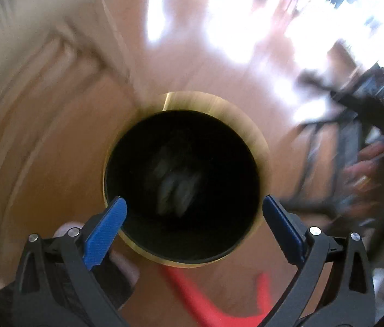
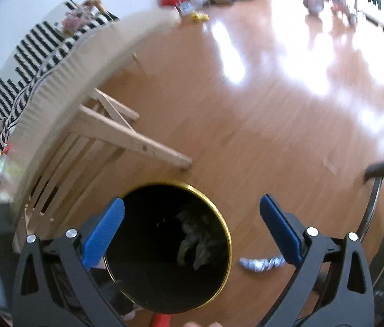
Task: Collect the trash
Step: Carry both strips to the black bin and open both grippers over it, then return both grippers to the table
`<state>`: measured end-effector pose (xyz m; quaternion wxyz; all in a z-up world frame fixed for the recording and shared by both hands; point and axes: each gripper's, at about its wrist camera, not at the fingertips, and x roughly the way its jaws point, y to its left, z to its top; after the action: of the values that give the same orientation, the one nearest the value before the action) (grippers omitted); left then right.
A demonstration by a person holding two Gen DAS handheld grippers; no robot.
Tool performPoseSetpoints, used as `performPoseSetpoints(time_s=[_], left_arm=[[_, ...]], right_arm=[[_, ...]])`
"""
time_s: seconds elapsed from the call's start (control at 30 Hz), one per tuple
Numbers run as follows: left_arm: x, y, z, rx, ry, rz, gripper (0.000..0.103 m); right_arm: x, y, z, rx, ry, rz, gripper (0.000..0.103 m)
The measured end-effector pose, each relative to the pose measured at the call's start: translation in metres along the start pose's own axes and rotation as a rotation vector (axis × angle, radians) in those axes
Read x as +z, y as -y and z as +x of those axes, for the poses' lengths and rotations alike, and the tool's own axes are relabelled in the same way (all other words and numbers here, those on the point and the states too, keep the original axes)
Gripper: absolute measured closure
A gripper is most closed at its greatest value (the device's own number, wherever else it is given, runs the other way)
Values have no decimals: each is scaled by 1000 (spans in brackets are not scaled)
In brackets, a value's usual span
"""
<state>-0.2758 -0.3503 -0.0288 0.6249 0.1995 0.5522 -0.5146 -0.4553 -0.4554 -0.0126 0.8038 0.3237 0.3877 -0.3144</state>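
Trash was the matter in hand, and most of what showed of it lay at the bottom of the round black waste bin with the brass-coloured rim (image 1: 257,147): a pale crumpled wad of paper or wrapping (image 1: 174,188) deep inside, too dim and blurred to name more closely. One piece was plainly still out, a crumpled silver-and-blue wrapper (image 2: 262,263) on the orange-brown wooden floor (image 2: 246,125) just beside the bin, on the side away from the pale wooden folding frame (image 2: 126,133) that stood near the bin's far edge. By that showing, I judged the job partly done: some rubbish binned, at least that wrapper left to fetch, and whether more lay elsewhere could not be told. The left gripper (image 1: 194,205) hung over the mouth of the bin, pointed steeply down into it, its blue-padded jaws spread wide with nothing between them; a red object (image 1: 213,308) under it near the bin was too smeared to identify. The right gripper (image 2: 192,207) was likewise tipped down above the bin's rim, jaws fully apart and empty, the bin under its left finger and the stray wrapper by its right.
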Motion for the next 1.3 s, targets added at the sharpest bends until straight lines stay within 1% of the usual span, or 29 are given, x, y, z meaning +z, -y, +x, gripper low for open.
performPoseSetpoints(time_s=[0.03,0.07,0.13,0.17,0.2,0.23,0.3,0.33,0.37,0.4,0.43,0.5,0.53,0.57,0.63,0.67,0.73,0.8,0.87,0.93,1.0,1.1,1.17,1.2,1.23,1.3], left_arm=[[3,-4,-23,-20,52,-5,6],[6,-9,-50,-11,111,-7,6],[4,-23,-101,28,239,-16,6],[-1,-37,-132,60,307,-38,6],[-7,-51,-155,85,358,-65,6],[-18,-72,-184,133,419,-115,6],[-42,-112,-225,214,508,-208,6],[-59,-137,-246,278,548,-265,6],[-70,-155,-258,340,563,-307,6],[-85,-178,-271,422,568,-360,6],[-102,-208,-283,501,564,-427,6],[-120,-249,-294,559,537,-518,6],[-129,-267,-298,568,533,-559,6],[-139,-289,-303,568,534,-615,6],[-148,-313,-304,555,528,-662,6],[-145,-319,-302,551,519,-671,6],[-146,-337,-296,530,496,-679,6],[-142,-348,-287,519,470,-676,6],[-133,-348,-276,517,446,-669,6],[-122,-359,-264,498,423,-662,6],[-112,-367,-255,470,421,-655,6],[-96,-370,-250,458,427,-637,6],[-88,-373,-250,466,432,-622,6],[-85,-374,-250,466,437,-623,6],[-84,-377,-250,461,445,-626,6],[-83,-378,-250,454,450,-633,6]], right_arm=[[1,-8,-4,6,16,-21,7],[2,-18,-6,7,27,-45,7],[6,-41,-9,36,45,-84,7],[9,-56,-10,59,54,-108,7],[11,-73,-11,80,61,-135,7],[14,-94,-12,105,70,-173,7],[14,-131,-12,151,77,-239,7],[15,-154,-12,185,78,-278,7],[16,-175,-13,210,80,-311,7],[16,-200,-13,237,86,-348,7],[16,-216,-14,252,92,-370,7],[17,-259,-12,281,113,-420,7],[18,-274,-12,287,119,-437,7],[17,-293,-9,294,122,-453,7],[18,-330,-3,325,111,-483,7],[16,-347,-1,349,102,-503,7],[8,-385,8,391,75,-593,7],[-2,-415,18,406,58,-666,7],[-7,-442,28,425,32,-703,7],[-6,-460,33,420,33,-724,7],[-3,-473,38,398,47,-742,7],[2,-478,47,381,47,-742,7],[6,-477,54,380,36,-719,7],[7,-472,55,388,29,-713,7],[4,-475,57,408,16,-719,7],[-6,-480,61,450,-13,-769,7]])
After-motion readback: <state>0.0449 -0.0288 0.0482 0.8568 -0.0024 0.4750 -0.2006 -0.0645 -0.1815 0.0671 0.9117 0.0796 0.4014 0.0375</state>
